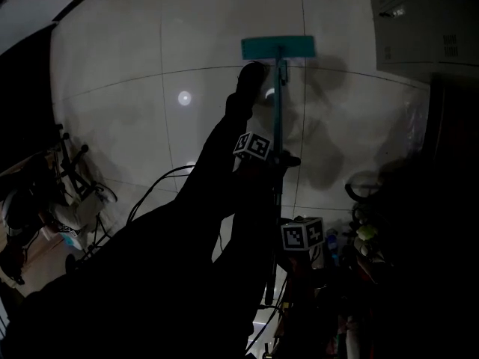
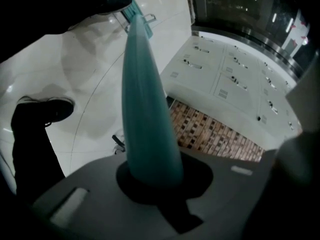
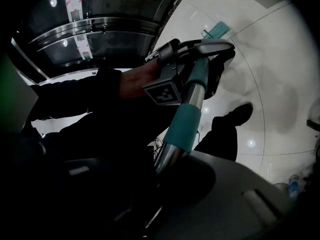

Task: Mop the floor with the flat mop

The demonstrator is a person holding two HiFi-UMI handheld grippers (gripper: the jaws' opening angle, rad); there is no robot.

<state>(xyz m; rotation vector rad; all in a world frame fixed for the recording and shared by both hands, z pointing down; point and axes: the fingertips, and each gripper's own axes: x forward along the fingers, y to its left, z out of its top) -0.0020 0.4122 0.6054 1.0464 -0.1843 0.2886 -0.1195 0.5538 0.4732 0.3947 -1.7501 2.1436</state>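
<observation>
At the top centre of the head view lies the mop's flat head [image 1: 278,47], a teal rectangle set crosswise on the floor [image 1: 135,118]. The pole [image 1: 278,107] runs from it almost straight down the frame to my two grippers, so the mop's long axis points away from me and up the picture.

My left gripper [image 2: 155,180] sits further up the pole, jaws closed round the teal shaft, which tapers off toward the head in that gripper's view. My right gripper [image 3: 168,170] grips lower down, jaws standing wide round the pole where bare silver metal meets a teal sleeve.

There is open floor to the left of the head and beyond it. To its right a pale cabinet [image 1: 419,28] with small handles stands close, and a brown chequered mat [image 2: 215,134] lies along its foot. My shoe [image 1: 251,75] is planted just left of the pole, near the head. Dark clutter fills the right edge, and cables [image 1: 153,189] and gear crowd the lower left.

The floor is glossy pale tile with thin dark seams, bright spots of reflected light and some greyer patches. The pole is round and smooth.
</observation>
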